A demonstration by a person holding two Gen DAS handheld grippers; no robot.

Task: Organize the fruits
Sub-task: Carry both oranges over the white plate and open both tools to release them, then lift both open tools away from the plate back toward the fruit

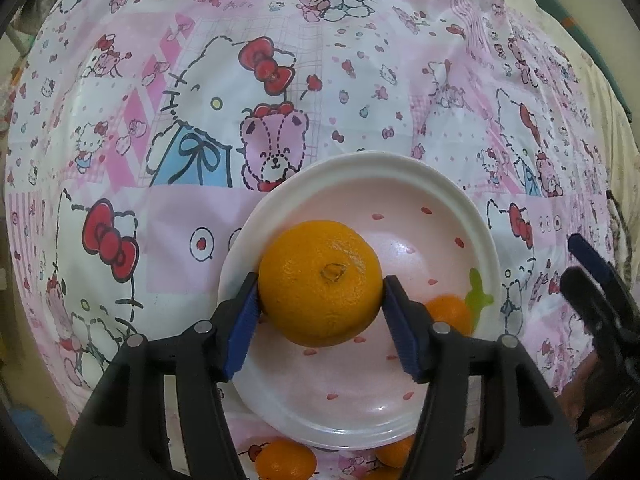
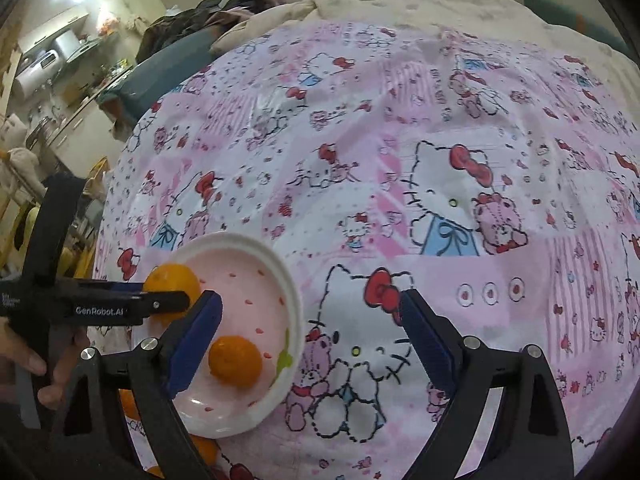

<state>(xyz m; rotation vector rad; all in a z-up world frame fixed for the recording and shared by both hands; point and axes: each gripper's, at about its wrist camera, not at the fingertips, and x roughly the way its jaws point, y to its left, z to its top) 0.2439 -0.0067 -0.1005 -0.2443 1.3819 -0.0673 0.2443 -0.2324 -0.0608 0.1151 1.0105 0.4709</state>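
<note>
Oranges: the big orange [image 1: 319, 282] is sitting clamped between the blue pads [image 1: 243, 332] of the left hand-held gripper [image 1: 320, 292], stem scar facing the camera, hanging over the near-left part of the plate [image 1: 452, 184]. Whether it is touching the plate surface I cannot tell. A smaller orange [image 2: 235, 362] is lying on the plate by itself, near the plate's right rim beside the green mark [image 2: 283, 362]. More oranges [image 1: 286, 461] are lying on the bed cover [image 1: 360, 92] just off the plate's near edge, partly hidden behind the gripper frames. The right hand-held gripper [image 2: 310, 344] is standing wide open with nothing between its fingers, hovering over the bed cover just right of the plate; its left finger is overlapping the plate rim in its own view. A hand [image 2: 28, 364] is showing at the left edge of the right wrist view. The plate is sitting on the pink cartoon-print bed cover, toward its near edge.
</note>
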